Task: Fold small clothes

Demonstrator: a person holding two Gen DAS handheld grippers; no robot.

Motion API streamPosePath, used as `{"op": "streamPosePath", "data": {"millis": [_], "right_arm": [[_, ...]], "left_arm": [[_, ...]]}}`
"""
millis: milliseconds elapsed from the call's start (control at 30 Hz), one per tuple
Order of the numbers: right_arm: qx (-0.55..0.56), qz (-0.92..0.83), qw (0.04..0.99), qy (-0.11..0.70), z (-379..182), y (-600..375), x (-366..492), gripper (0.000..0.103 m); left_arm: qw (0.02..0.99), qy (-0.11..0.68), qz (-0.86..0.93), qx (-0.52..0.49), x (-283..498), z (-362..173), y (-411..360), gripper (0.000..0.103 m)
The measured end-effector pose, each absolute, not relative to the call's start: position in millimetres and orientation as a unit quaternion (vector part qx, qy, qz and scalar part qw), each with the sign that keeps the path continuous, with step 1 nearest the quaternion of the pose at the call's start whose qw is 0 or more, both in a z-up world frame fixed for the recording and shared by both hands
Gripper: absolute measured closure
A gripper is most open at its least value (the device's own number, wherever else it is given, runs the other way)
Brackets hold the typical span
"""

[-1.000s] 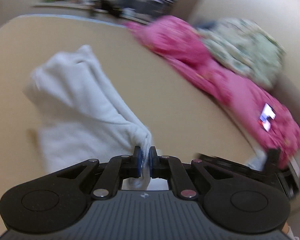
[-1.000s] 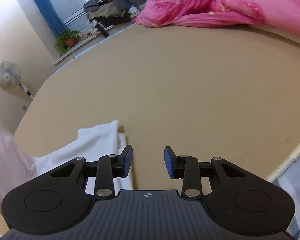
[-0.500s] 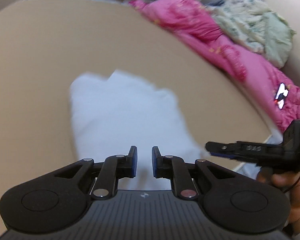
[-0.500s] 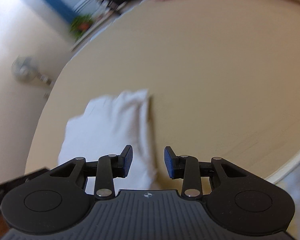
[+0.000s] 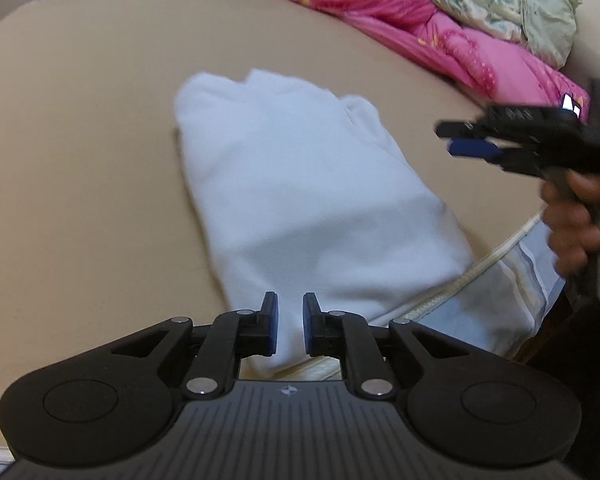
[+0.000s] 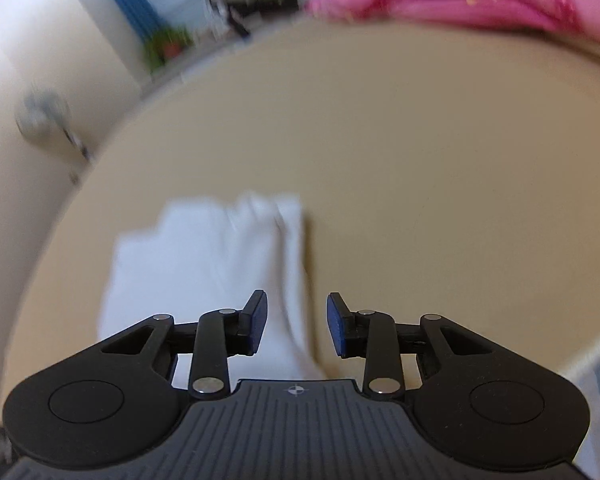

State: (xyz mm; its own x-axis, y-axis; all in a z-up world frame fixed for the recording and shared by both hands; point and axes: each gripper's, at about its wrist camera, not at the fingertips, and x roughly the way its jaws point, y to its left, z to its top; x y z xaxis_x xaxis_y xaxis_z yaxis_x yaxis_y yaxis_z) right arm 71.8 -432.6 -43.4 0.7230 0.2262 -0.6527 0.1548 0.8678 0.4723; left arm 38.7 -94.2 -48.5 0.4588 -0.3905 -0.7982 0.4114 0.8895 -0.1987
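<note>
A white garment (image 5: pixel 308 200) lies folded flat on the tan bed surface (image 5: pixel 80 140), its near end at the bed's edge. My left gripper (image 5: pixel 290 322) is open and empty just above the garment's near end. My right gripper (image 5: pixel 466 140) shows in the left wrist view at the right, held by a hand, above the bed beside the garment. In the right wrist view the right gripper (image 6: pixel 296 322) is open and empty, with the white garment (image 6: pixel 204 264) below and left of it.
A pink quilt (image 5: pixel 440 36) and a pale green blanket (image 5: pixel 512 4) are heaped along the bed's far right side. The mattress edge with piping (image 5: pixel 500 252) runs at the near right. A fan (image 6: pixel 46 114) and a potted plant (image 6: pixel 168 44) stand beyond the bed.
My left gripper let go of the white garment and opened; the garment now lies flat and folded. The right gripper rose and drew back beside it, staying open.
</note>
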Motion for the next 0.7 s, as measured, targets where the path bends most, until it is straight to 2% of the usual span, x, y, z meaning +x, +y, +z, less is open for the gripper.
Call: {"op": "streamPosePath", "data": {"millis": [133, 300, 333, 367, 400, 433, 533, 600, 667, 700], "right_arm": [[0.286, 0.031, 0.877, 0.385, -55.5, -425.0, 118.4, 0.058], [0.311, 0.008, 0.856, 0.414, -91.7, -417.7, 159.1, 0.055], [0.329, 0.021, 0.848, 0.414, -96.7, -419.7, 163.3, 0.059], [0.339, 0.027, 0.848, 0.407, -97.2, -420.4, 165.1, 0.08], [0.346, 0.025, 0.852, 0.392, -93.0, -423.1, 163.4, 0.092], [0.36, 0.024, 0.857, 0.368, -88.7, -427.2, 160.4, 0.093], [0.387, 0.019, 0.869, 0.307, -77.0, -436.8, 146.0, 0.093], [0.356, -0.009, 0.88, 0.315, -77.9, -436.1, 145.5, 0.092], [0.319, -0.07, 0.874, 0.359, -87.0, -438.8, 146.0, 0.077], [0.317, -0.093, 0.87, 0.367, -89.3, -442.8, 142.9, 0.076]], "left_arm": [[0.862, 0.458, -0.217, 0.02, 40.8, -37.9, -74.4, 0.089], [0.867, 0.454, -0.207, 0.02, 38.7, -24.1, -61.3, 0.087], [0.868, 0.45, -0.208, 0.024, 38.8, -21.2, -62.0, 0.084], [0.87, 0.445, -0.209, 0.027, 41.8, -18.3, -66.1, 0.08], [0.873, 0.44, -0.211, 0.03, 45.2, -14.7, -70.6, 0.08], [0.875, 0.434, -0.213, 0.029, 49.7, -11.5, -75.8, 0.079], [0.878, 0.424, -0.222, 0.018, 66.2, -7.2, -92.6, 0.079], [0.876, 0.425, -0.227, 0.009, 79.2, -11.7, -105.3, 0.078], [0.871, 0.435, -0.227, 0.015, 90.9, -24.4, -116.3, 0.076], [0.863, 0.452, -0.224, 0.022, 96.7, -35.3, -119.8, 0.076]]}}
